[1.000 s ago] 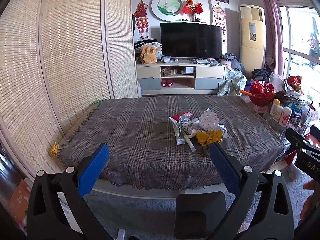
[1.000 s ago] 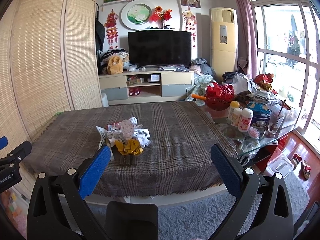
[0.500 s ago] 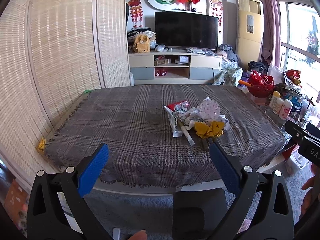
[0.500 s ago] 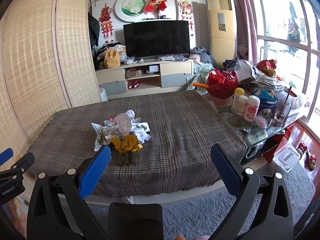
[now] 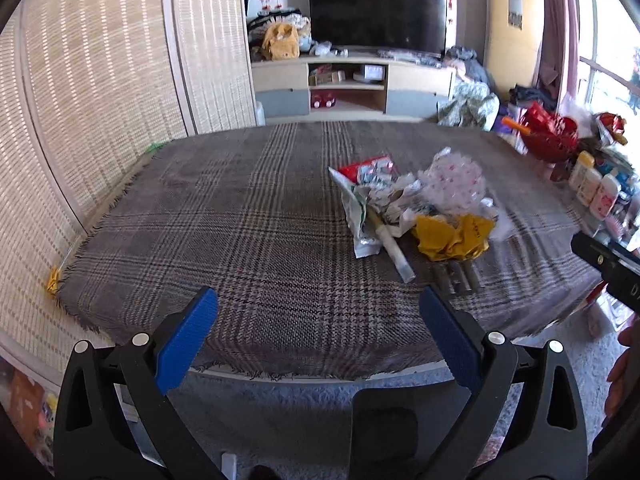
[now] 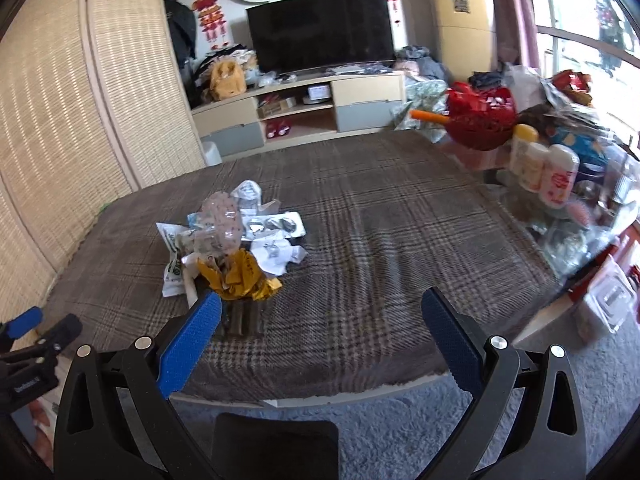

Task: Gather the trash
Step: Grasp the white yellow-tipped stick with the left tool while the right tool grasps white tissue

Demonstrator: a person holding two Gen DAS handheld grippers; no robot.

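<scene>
A heap of trash [image 5: 416,208] lies on the plaid-covered table [image 5: 248,232]: a crumpled yellow wrapper [image 5: 452,236], white and green packets, a clear dotted plastic piece, a white tube and several dark sticks. In the right wrist view the same trash heap [image 6: 232,248] sits left of centre, with a silver blister pack [image 6: 274,226]. My left gripper [image 5: 318,312] is open at the table's near edge, short and left of the heap. My right gripper [image 6: 320,318] is open too, its left finger just before the dark sticks. Nothing is held.
A glass side table [image 6: 568,200] crowded with bottles and a red bowl [image 6: 480,120] stands right of the plaid table. Woven screens [image 5: 100,92] line the left. A TV stand [image 6: 300,112] is at the back, grey carpet [image 6: 400,420] below.
Both grippers have moved forward and tilted down toward the table; the trash heap looks larger and closer. Both stay open.
</scene>
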